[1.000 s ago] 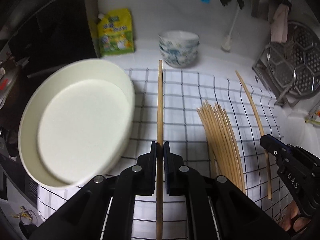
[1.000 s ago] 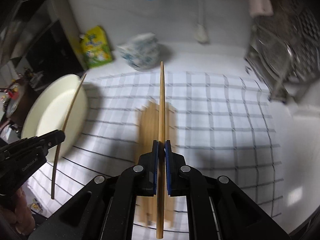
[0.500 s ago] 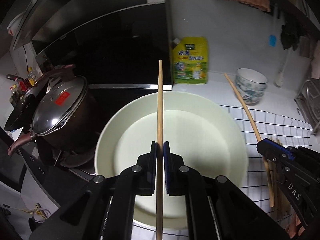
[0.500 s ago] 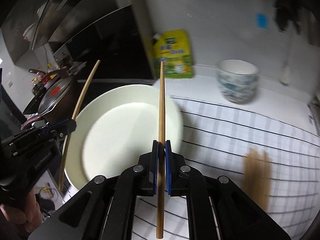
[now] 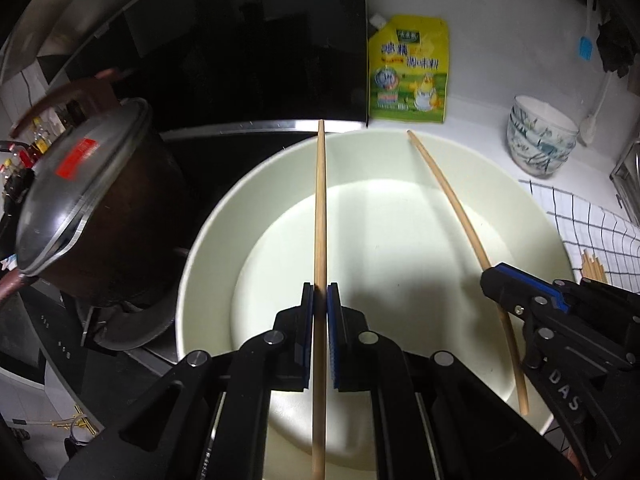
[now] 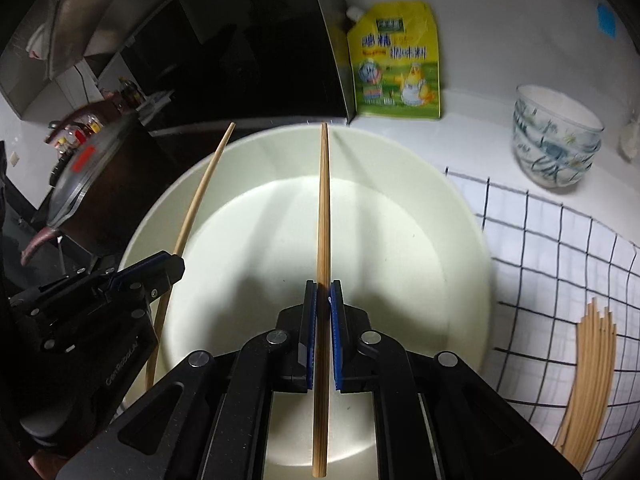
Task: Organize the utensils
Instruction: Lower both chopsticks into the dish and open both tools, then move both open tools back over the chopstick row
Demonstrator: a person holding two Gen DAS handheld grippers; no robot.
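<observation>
My left gripper (image 5: 320, 292) is shut on a wooden chopstick (image 5: 320, 216) and holds it above a large cream round basin (image 5: 400, 240). My right gripper (image 6: 323, 290) is shut on a second chopstick (image 6: 323, 208) above the same basin (image 6: 400, 248). Each gripper shows in the other's view: the right one (image 5: 496, 278) with its chopstick (image 5: 452, 200), the left one (image 6: 168, 268) with its chopstick (image 6: 200, 196). A bundle of several chopsticks (image 6: 588, 376) lies on the checked cloth (image 6: 560, 264) to the right.
A dark lidded pot (image 5: 80, 200) stands left of the basin on the black stove. A yellow pouch (image 5: 410, 72) leans on the white wall behind. Stacked patterned bowls (image 5: 540, 136) stand at the back right.
Both grippers have swung left from the checked cloth to above the basin, each still holding its chopstick. The basin now fills the middle of both views.
</observation>
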